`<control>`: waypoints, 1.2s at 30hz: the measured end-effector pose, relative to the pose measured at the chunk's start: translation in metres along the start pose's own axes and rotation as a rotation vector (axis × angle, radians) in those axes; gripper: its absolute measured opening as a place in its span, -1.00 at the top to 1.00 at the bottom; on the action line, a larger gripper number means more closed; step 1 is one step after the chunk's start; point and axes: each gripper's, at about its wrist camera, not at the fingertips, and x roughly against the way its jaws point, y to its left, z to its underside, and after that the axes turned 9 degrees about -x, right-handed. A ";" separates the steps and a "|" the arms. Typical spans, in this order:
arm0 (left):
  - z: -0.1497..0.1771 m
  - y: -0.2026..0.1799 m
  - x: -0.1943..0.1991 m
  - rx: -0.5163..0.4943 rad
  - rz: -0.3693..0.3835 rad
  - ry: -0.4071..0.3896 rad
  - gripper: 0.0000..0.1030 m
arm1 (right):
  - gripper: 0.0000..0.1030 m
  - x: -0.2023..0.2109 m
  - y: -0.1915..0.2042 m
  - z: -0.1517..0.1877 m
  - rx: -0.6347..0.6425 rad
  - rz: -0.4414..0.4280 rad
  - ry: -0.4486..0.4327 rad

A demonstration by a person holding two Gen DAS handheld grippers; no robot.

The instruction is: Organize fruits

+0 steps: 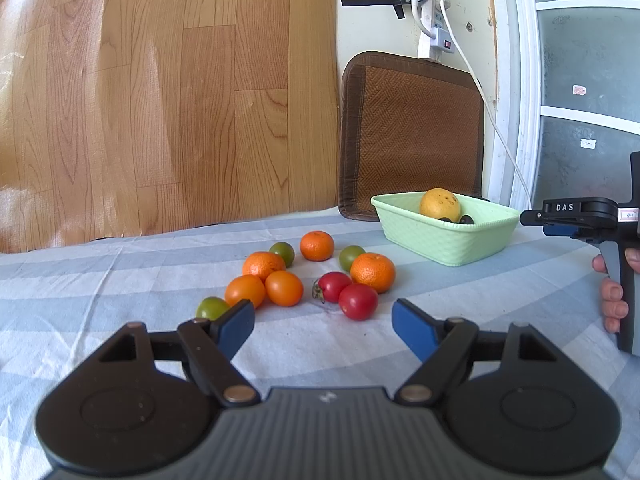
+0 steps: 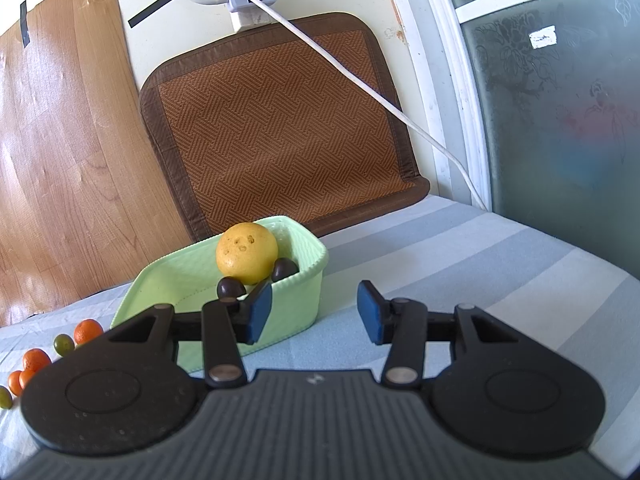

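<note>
Both grippers empty, fruit heaped on the cloth, basket barely started.

The left gripper (image 1: 323,322) hangs with its jaws wide apart and nothing between them, just near of a tight cluster of mandarins (image 1: 372,271), red tomatoes (image 1: 358,301), orange tomatoes (image 1: 283,287) and small green fruits (image 1: 212,307) on the striped cloth (image 1: 120,280). The right gripper (image 2: 315,312) is also parted and empty, near the green basket (image 2: 296,304), which sits far right and holds a yellow citrus (image 2: 246,253) and two dark round fruits (image 2: 231,288). The fruits touch one another, so closing on one could well nudge its neighbours into a roll toward the cloth's edge. A hard squeeze may burst a soft tomato. A fruit dropped in from above could strike the citrus and bounce out.
</note>
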 end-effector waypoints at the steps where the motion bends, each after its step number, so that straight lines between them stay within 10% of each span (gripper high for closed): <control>1: 0.000 0.000 0.000 0.000 0.000 0.000 -0.52 | 0.03 0.000 0.000 0.000 0.000 0.000 0.000; 26: 0.000 0.000 0.000 0.001 0.001 0.000 -0.52 | 0.03 0.002 0.003 0.001 0.012 0.000 -0.019; 36: -0.001 0.005 -0.002 0.033 0.009 0.011 -0.49 | 0.06 0.032 0.035 0.022 0.158 -0.161 -0.017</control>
